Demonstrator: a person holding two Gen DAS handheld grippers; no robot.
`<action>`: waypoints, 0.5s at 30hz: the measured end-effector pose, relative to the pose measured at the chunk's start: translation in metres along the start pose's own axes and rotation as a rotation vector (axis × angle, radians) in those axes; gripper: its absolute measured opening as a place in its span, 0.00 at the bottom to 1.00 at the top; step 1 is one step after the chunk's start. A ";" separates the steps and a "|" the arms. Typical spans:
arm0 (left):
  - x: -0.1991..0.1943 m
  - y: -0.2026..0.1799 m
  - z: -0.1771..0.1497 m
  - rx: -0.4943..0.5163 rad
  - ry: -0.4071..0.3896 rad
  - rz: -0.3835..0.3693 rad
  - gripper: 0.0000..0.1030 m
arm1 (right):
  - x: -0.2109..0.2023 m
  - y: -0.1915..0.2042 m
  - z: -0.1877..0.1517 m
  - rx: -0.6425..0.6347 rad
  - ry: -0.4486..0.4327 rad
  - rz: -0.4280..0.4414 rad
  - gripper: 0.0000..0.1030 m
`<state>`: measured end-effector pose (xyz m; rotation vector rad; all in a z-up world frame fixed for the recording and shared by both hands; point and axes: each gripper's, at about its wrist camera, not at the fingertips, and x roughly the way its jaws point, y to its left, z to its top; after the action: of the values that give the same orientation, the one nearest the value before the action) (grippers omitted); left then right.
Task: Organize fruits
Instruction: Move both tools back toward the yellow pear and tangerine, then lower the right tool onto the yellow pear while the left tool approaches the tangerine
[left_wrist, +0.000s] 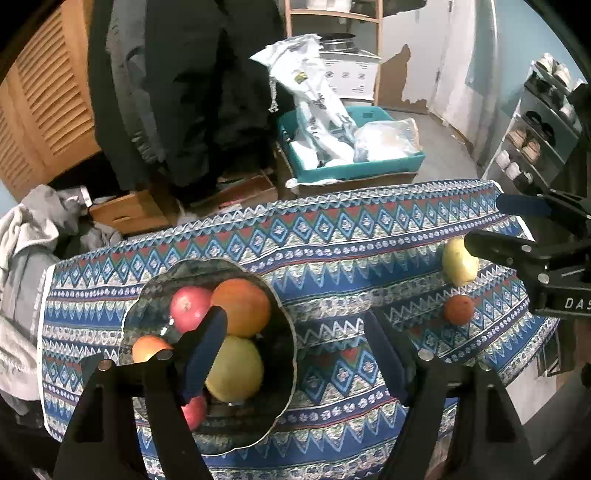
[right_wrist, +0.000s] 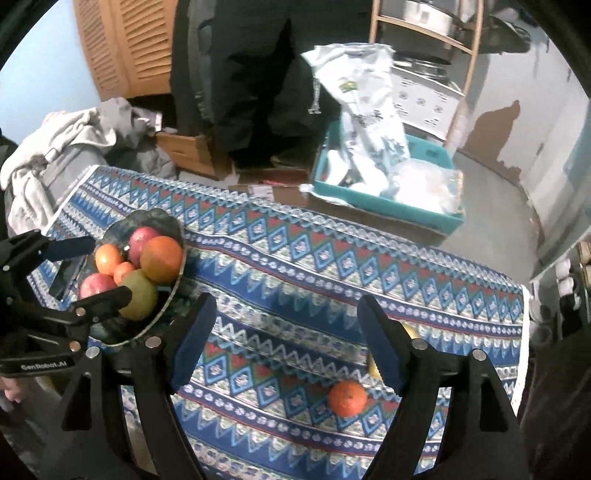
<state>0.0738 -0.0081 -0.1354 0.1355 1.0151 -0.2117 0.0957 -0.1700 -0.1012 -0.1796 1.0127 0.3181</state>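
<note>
Hovering grippers (left_wrist: 295, 325) (right_wrist: 286, 314) — tilted down, agape

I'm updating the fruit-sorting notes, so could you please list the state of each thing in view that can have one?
Left gripper: open, holding nothing, above the bowl's edge.
Right gripper: open, holding nothing, above the cloth.
Bowl: upright, filled with fruit.
Small orange: loose on the tablecloth, outside the bowl.
Yellow-green fruit: loose on the tablecloth, outside the bowl, beside the small orange.
Teal crate: on the floor, stuffed with bags.
</note>
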 end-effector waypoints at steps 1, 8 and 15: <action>0.001 -0.003 0.001 0.004 0.000 -0.001 0.77 | -0.001 -0.005 -0.002 0.007 -0.001 -0.008 0.78; 0.011 -0.027 0.009 0.041 0.015 -0.011 0.77 | 0.001 -0.050 -0.017 0.094 0.014 -0.036 0.80; 0.025 -0.044 0.018 0.055 0.034 -0.023 0.77 | 0.011 -0.087 -0.032 0.159 0.048 -0.055 0.80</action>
<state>0.0910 -0.0574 -0.1474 0.1787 1.0453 -0.2590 0.1055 -0.2594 -0.1276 -0.0709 1.0738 0.1827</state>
